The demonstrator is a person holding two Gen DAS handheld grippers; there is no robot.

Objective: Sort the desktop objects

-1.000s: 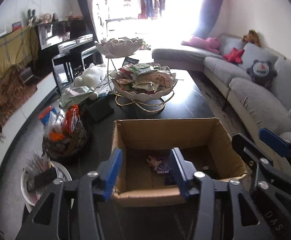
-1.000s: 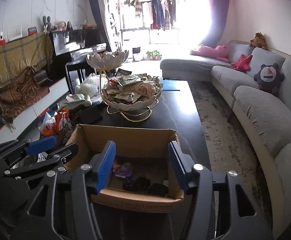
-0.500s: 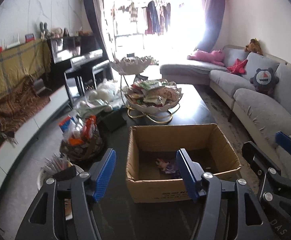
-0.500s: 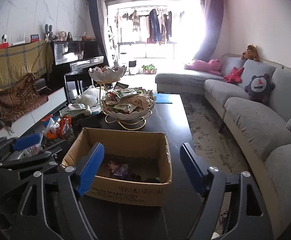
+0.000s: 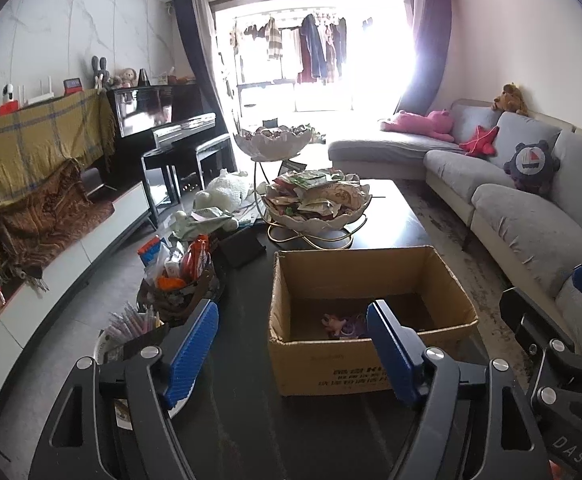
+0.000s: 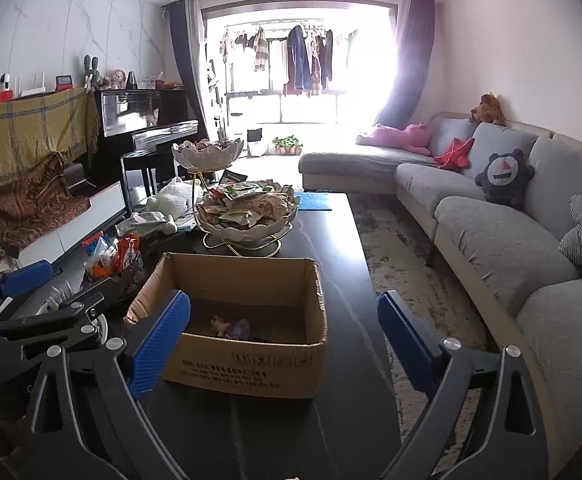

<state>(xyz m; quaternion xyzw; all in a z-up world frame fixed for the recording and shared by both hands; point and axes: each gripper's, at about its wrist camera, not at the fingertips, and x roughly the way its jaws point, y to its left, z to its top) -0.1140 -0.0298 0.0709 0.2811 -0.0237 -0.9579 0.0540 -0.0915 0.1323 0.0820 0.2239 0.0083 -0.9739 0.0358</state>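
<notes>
both tongs drawn back from cardboard box (image 5: 365, 344), box ahead, left tongs (image 5: 291, 344) and right tongs (image 6: 285, 334) opening, empty

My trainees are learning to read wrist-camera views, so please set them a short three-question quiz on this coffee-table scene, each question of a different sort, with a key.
1. True or false: the cardboard box stands open at the top with small toys on its bottom.
2. Which thing sits beyond the box on the dark table? A) a laptop B) a two-tier snack bowl stand C) a kettle
3. Fill in: the left gripper and the right gripper each hold ____ between their blue pads.

Key: 1 true. 2 B. 3 nothing; both sets of jaws are opening and empty.
</notes>
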